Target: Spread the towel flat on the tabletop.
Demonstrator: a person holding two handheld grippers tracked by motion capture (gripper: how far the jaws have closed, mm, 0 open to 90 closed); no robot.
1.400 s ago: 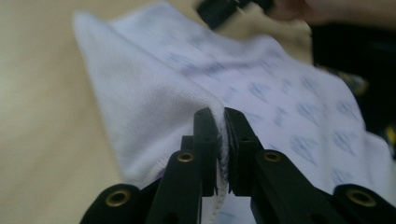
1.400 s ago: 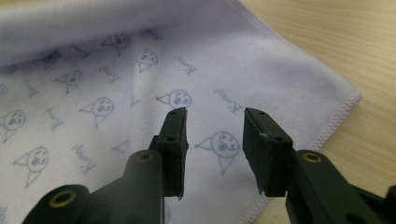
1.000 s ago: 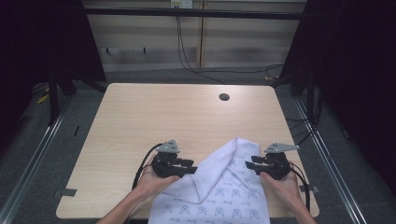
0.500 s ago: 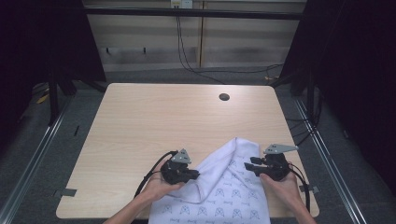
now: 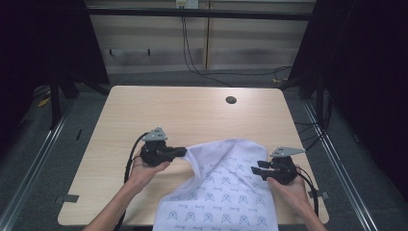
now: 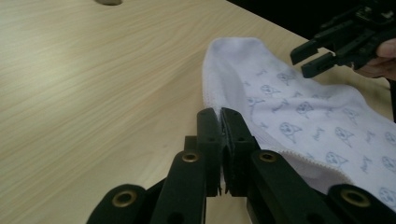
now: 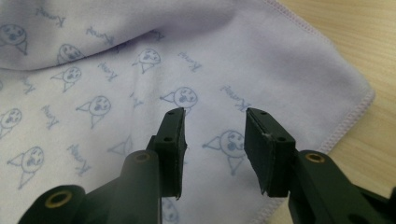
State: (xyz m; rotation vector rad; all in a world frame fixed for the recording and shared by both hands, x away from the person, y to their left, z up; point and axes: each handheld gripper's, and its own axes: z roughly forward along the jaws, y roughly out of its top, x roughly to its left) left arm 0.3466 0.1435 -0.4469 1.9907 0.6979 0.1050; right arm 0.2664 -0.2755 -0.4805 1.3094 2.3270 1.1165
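Surrounding room: dark on both sides, with a pale panelled wall (image 5: 202, 45) behind the table, black cables (image 5: 192, 53) hanging down it, and grey floor (image 5: 43, 163) with metal rails (image 5: 33, 159) running along each side.
Table (image 5: 144, 115): light wood grain, rounded corners, bare over its far half; a small dark round hole (image 5: 231, 100) sits near the far edge, right of centre.
Cloth (image 5: 226, 187): white towel printed with small blue faces and lettering, lying on the near right part of the table, its near end running off the near edge; the far left corner is lifted and folded over toward the left gripper, and a stitched hem shows along its edges in both gripper views.
Person: two bare forearms come in from the near edge, the left hand (image 5: 142, 171) and the right hand (image 5: 288, 185) each wrapped around a gripper.
Left gripper (image 6: 219, 116): jaws pressed together on the hem of the cloth at its left edge, pinching the fabric just above the wood; in the high view it sits left of the cloth, pointing right.
Right gripper (image 7: 215, 135): jaws spread wide apart, nothing between them, poised over the printed cloth near its right hem; in the high view it is at the cloth's right edge, pointing left.
Cables (image 5: 130, 159): a black lead loops from the left gripper back along the forearm.
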